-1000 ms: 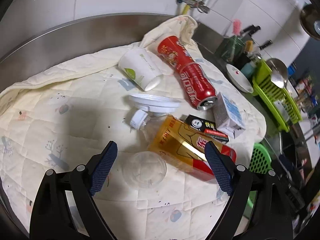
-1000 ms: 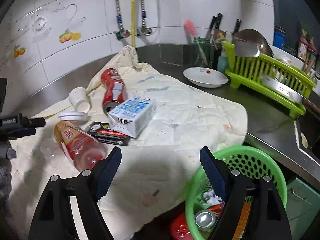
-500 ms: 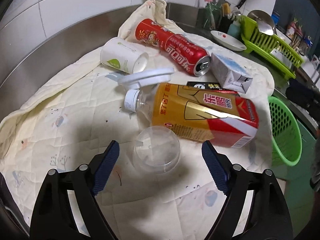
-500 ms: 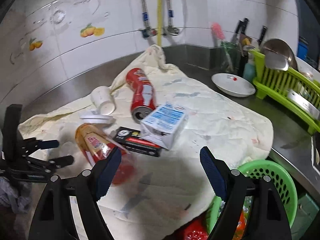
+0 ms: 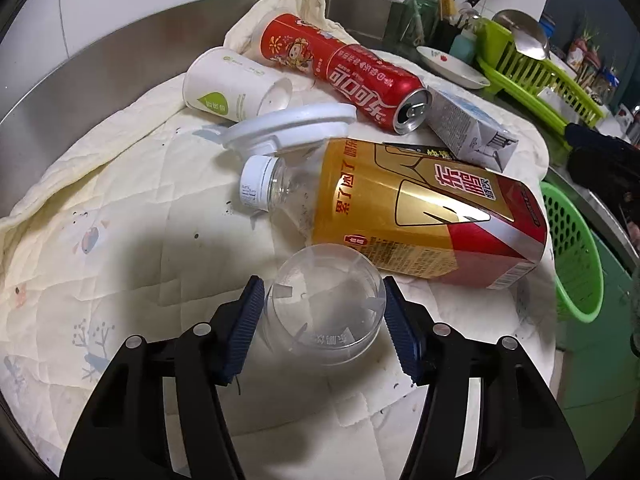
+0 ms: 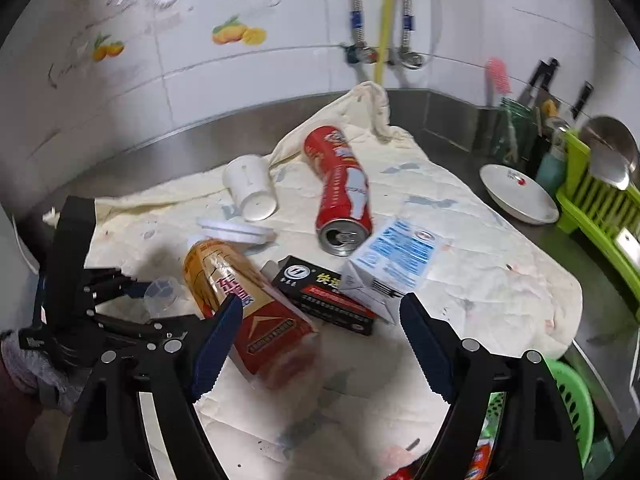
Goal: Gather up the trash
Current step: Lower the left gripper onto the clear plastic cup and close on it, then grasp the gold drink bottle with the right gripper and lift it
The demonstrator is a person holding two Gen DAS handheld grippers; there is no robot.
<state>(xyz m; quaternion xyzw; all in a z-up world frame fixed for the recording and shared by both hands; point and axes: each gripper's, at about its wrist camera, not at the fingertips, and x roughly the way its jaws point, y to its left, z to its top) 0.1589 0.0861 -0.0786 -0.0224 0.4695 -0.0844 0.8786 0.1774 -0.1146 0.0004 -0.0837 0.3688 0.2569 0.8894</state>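
Left gripper (image 5: 324, 316): jaws just been closing around clear plastic dome lid (image 5: 322, 304) lying on cream quilted cloth (image 5: 120, 240); right pad at rim, left pad just beside, no firm clamp evident. Advice: squeeze gently, thin plastic likely flexes; lift clear of gold-and-red labelled plastic bottle (image 5: 400, 224) touching lid's far edge.

Right gripper (image 6: 320, 336): released, empty, hovering above bottle.

Green plastic basket (image 6: 576, 396): at counter edge; colourful wrappers inside, partly hidden.

White paper cup (image 5: 236, 86): on side, looks empty.

Cream quilted cloth (image 5: 120, 248) with small blue and pink prints. Clear plastic cup (image 5: 324, 312). Gold-and-red labelled bottle (image 5: 420, 220), white cap. Red can (image 5: 372, 80) with white lettering. White paper cup (image 5: 232, 84), green leaf mark. Blue-white carton (image 6: 396, 260). Black box (image 6: 320, 292) with red stripe. Green basket (image 5: 576, 256). Blue gripper pads (image 5: 240, 328).
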